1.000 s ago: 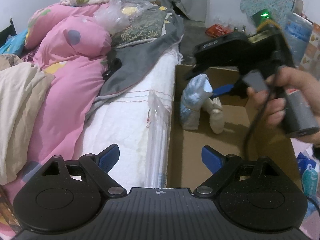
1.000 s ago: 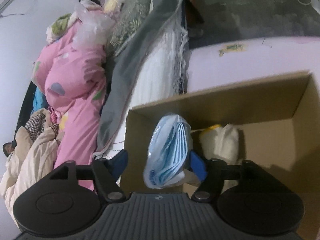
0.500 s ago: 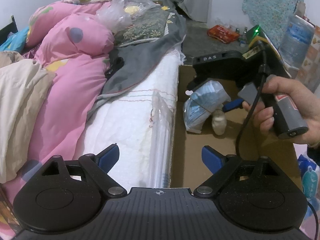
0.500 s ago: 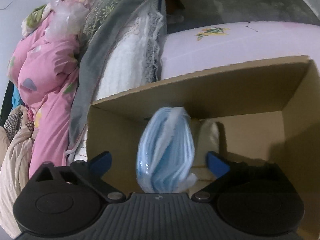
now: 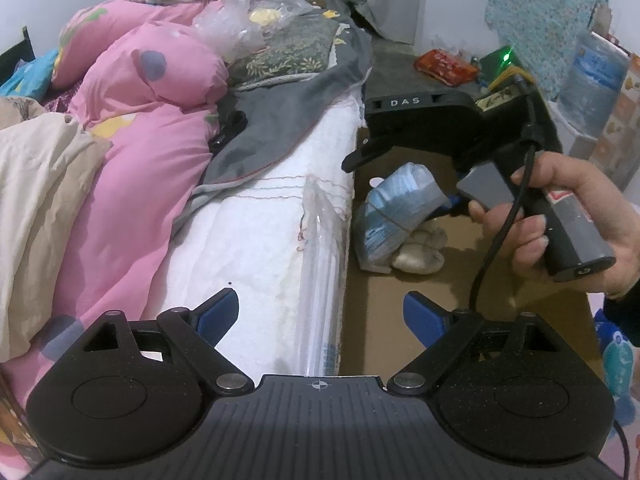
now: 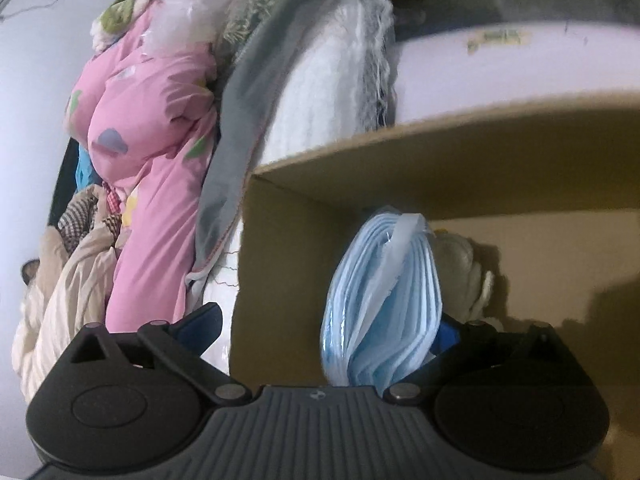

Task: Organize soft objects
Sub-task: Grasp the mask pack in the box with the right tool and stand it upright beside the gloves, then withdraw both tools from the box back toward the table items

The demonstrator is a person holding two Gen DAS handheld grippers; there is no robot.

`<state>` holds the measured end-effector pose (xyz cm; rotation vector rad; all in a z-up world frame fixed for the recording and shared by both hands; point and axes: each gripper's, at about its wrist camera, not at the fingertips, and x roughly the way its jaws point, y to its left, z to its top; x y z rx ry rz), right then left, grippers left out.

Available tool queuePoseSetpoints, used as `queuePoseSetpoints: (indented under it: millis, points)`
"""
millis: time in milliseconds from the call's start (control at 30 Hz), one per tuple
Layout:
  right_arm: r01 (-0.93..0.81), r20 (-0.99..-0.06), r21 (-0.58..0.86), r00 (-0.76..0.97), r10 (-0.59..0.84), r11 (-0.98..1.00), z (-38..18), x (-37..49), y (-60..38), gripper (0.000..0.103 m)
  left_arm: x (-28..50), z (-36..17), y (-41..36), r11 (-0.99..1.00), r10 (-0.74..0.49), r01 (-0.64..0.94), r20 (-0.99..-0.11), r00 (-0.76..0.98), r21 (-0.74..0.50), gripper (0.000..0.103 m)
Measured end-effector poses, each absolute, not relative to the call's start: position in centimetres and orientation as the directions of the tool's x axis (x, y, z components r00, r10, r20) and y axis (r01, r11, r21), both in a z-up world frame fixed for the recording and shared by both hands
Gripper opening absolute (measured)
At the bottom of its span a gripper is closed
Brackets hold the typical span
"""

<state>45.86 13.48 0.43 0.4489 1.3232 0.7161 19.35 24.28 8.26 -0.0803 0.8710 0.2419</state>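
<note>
A white mattress (image 5: 256, 240) carried a pink duvet (image 5: 132, 152), with a grey blanket (image 5: 288, 120) just beside it and what seemed a beige cloth (image 5: 36, 200) heaped on the duvet's other side.

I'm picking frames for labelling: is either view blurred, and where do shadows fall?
Left wrist view: sharp, evenly lit, fisheye bending at the edges. Right wrist view: motion-smeared along the top; the brown cardboard box rim is soft, the bagged blue face masks clearer; dark shadows on the box's right wall.
</note>
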Motion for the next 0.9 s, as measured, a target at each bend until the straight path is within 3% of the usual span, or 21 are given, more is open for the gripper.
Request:
queuePoseSetpoints:
  millis: [200, 600, 767, 900]
  points:
    - [-0.299, -0.677, 0.648, 0.197, 0.71, 0.701, 6.8, 43.6, 8.9, 0.084, 18.3, 9.8, 23.1, 0.974, 0.168, -0.227, -0.736, 0.656, 0.02, 0.093]
    - [-0.571, -0.424, 0.601, 0.365, 0.829, 0.559, 21.9, 27.4, -9.1, 0.084, 9.6, 16.6, 15.0, 0.995, 0.09, -0.098, -0.612, 0.786, 0.021, 0.099]
    - [-0.574, -0.36, 0.608, 0.416, 0.835, 0.548, 21.1, 19.6, -18.7, 0.084, 4.5, 16.3, 9.0, 0.998, -0.016, 0.051, -0.617, 0.787, 0.04, 0.102]
    - [-0.503, -0.398, 0.651, 0.412, 0.82, 0.569, 16.3, 15.5, -23.8, 0.084, 1.9, 13.3, 4.4, 0.987, -0.072, 0.148, -0.655, 0.752, 0.061, 0.102]
